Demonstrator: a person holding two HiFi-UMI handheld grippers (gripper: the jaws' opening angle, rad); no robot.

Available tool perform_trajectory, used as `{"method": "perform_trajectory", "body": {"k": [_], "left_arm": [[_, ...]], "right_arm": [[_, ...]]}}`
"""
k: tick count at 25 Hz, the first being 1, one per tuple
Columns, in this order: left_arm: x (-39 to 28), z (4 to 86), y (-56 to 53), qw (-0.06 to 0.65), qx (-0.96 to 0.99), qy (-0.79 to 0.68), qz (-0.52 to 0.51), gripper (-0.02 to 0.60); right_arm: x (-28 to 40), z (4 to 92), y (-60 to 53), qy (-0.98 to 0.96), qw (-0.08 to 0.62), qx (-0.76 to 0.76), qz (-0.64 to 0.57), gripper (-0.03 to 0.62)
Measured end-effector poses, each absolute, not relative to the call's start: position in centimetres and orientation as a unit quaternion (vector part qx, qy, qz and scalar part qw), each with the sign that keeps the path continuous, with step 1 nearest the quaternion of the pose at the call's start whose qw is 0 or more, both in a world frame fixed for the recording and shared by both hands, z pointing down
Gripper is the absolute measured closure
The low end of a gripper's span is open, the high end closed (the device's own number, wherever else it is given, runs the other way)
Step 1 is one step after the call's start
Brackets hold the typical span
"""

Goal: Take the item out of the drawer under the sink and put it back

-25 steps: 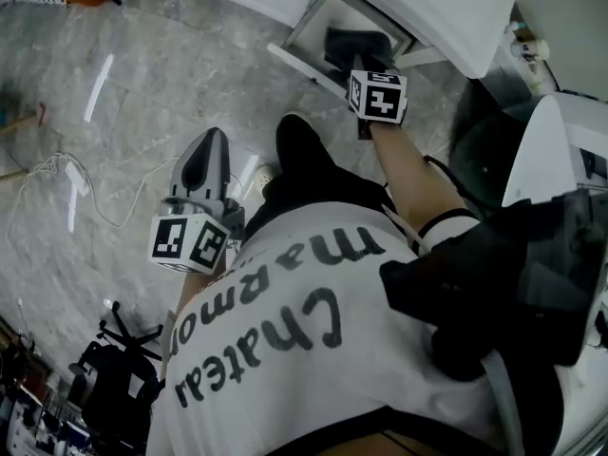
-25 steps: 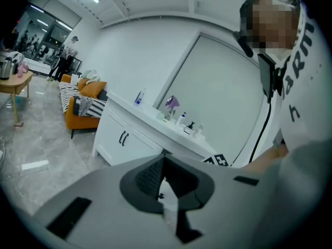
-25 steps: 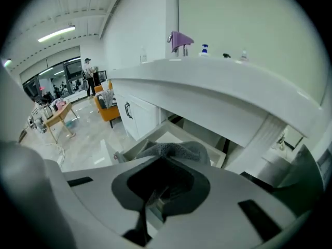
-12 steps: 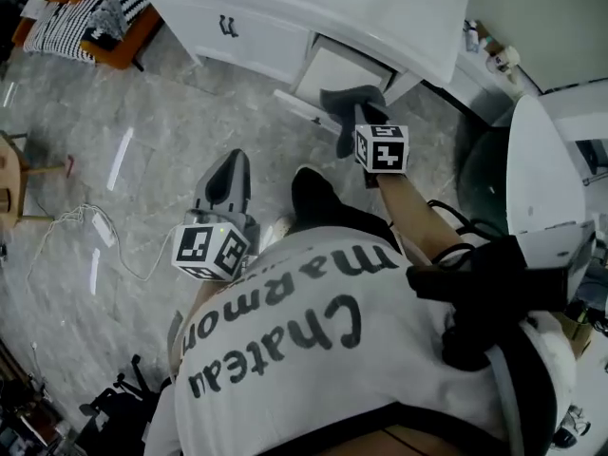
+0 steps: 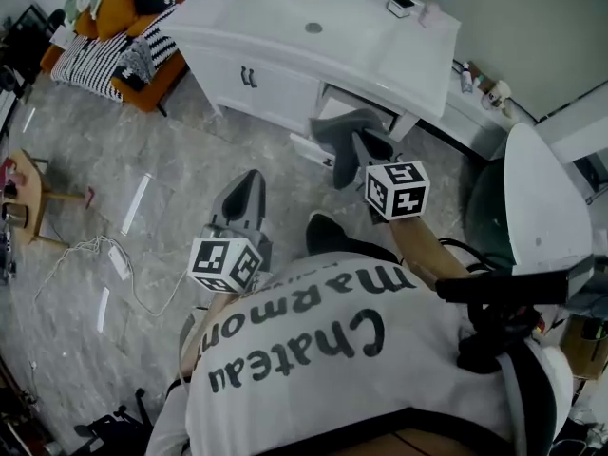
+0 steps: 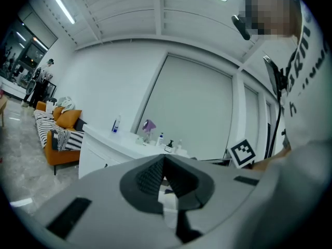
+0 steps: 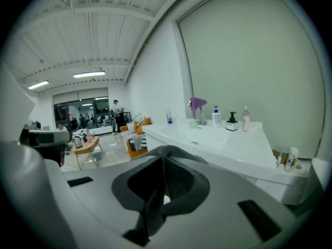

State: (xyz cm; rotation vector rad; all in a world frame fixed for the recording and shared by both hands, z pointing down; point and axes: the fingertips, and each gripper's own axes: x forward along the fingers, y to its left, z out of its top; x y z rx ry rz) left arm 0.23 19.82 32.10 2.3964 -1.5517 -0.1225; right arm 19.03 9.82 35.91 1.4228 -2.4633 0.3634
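Observation:
A white vanity (image 5: 380,41) with a sink stands at the far side, and the drawer (image 5: 310,148) under it is pulled open. My right gripper (image 5: 366,152) hangs just in front of the drawer, shut on a dark grey cloth (image 5: 340,133) that droops over its jaws. In the right gripper view the cloth (image 7: 155,191) is pinched between the pads and bunches above them. My left gripper (image 5: 249,186) is held low over the floor, left of the drawer, its jaws together with nothing in them. In the left gripper view, the left gripper (image 6: 165,176) points toward the vanity.
Bottles and a dispenser (image 5: 404,0) stand on the vanity top. An orange sofa with a striped blanket (image 5: 114,36) is at the far left, a small wooden table (image 5: 33,193) and a floor cable (image 5: 123,264) at the left. A white rounded fixture (image 5: 541,207) stands close on the right.
The right gripper has come up and back out of the drawer with the grey cloth in it. The head view has drawn away from the vanity. The left gripper stays shut.

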Motion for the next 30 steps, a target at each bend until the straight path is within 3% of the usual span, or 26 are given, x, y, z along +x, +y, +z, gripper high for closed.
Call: {"method": "perform_trajectory", "body": {"k": [15,30], "left_arm": [[-4.2,24.2,19.6,0.09,0.828,-0.549,-0.076,0.572],[-9.7,24.1,22.9,0.074,0.793,-0.599,-0.081,0.572]], "right_arm": [[10.0,21.4,13.2,-0.934,-0.01,0.353,0.055,0.565],[1.5,19.1,15.5,-0.963,-0.001,0.27,-0.007,0.565]]}}
